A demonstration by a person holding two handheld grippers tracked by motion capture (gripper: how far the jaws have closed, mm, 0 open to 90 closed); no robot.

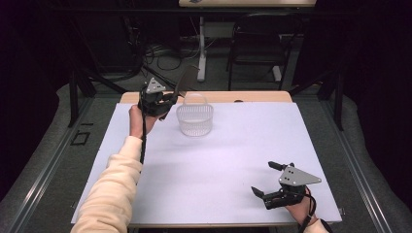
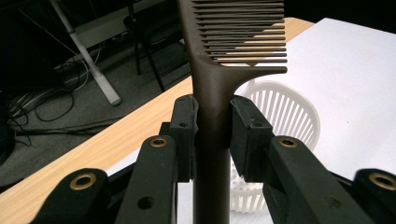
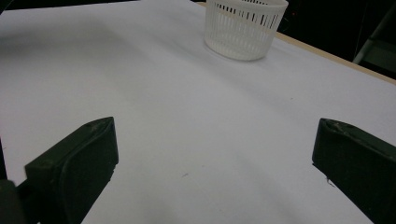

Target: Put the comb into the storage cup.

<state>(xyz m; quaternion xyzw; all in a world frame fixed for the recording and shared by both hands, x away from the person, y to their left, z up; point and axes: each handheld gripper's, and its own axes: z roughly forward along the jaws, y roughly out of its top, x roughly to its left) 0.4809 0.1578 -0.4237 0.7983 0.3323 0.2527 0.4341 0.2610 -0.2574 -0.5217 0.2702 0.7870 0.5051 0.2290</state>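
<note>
Comb [image 2: 212, 93], dark brown, clamped by its handle between the jaws of the left gripper [image 2: 212, 126]; jaws pressed against the handle from both sides. In the left gripper view the comb stands near centre frame, teeth fanning toward the upper right. In the high view the left gripper [image 1: 167, 99] sits in the upper left of the table area, held up off the surface, the comb [image 1: 187, 77] angling up and to the right from it.

Basket [image 1: 195, 119], white slotted plastic with a thin looped handle, stands upright on the white sheet [image 1: 218, 165], just right of the left gripper and below the comb's tip. In the left gripper view the basket [image 2: 285, 112] shows behind and below the comb, partly hidden by the right-hand jaw. Nothing lies between comb and basket.

Right gripper [image 1: 272, 182] rests low at the lower right of the high view, well apart from the basket, jaws spread wide and holding nothing. Its own view shows the two black jaws at lower left and lower right, bare sheet between, and the basket [image 3: 245, 28] at upper centre.

Wooden table edge [image 1: 262, 96] runs along the sheet's far side. Beyond it: a dark chair [image 1: 260, 43], a white stand leg [image 1: 201, 48] and cables [image 1: 155, 53] on the floor.
</note>
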